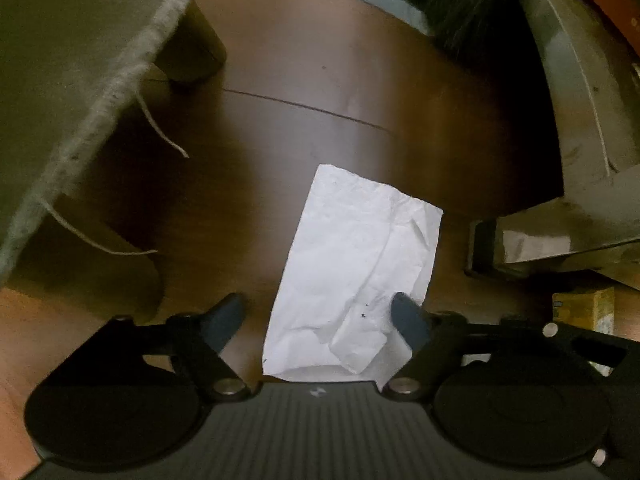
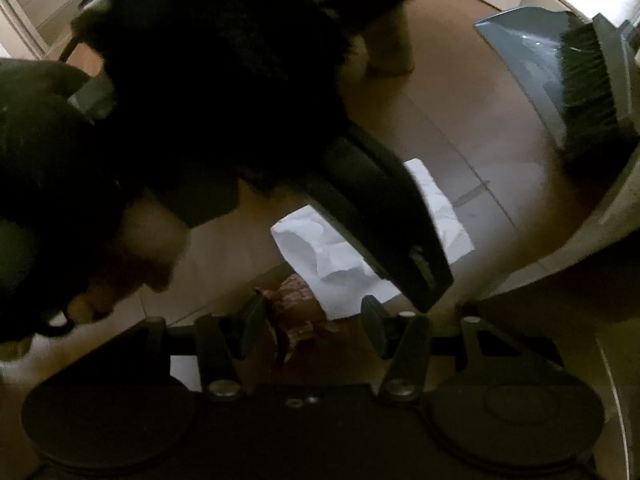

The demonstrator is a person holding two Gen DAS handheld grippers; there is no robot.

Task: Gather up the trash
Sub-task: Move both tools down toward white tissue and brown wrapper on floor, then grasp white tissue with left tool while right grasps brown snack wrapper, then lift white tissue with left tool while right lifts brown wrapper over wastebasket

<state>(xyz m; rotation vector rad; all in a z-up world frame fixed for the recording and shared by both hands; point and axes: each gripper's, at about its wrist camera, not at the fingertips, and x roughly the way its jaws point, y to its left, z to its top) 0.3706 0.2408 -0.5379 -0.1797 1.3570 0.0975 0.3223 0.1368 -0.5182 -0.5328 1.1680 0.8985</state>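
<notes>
right gripper points down at the floor, jaws apart around a reddish wrapper; white paper just beyond; dustpan far right.

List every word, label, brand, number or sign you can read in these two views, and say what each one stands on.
No text can be read in either view.
Small pale mark on the left gripper body: a logo, too small to read.
White paper: creases and dark specks only, no writing.
Reddish wrapper between the right gripper fingers: patterned, too blurred to read.
Dustpan and brush: no label visible.
</notes>
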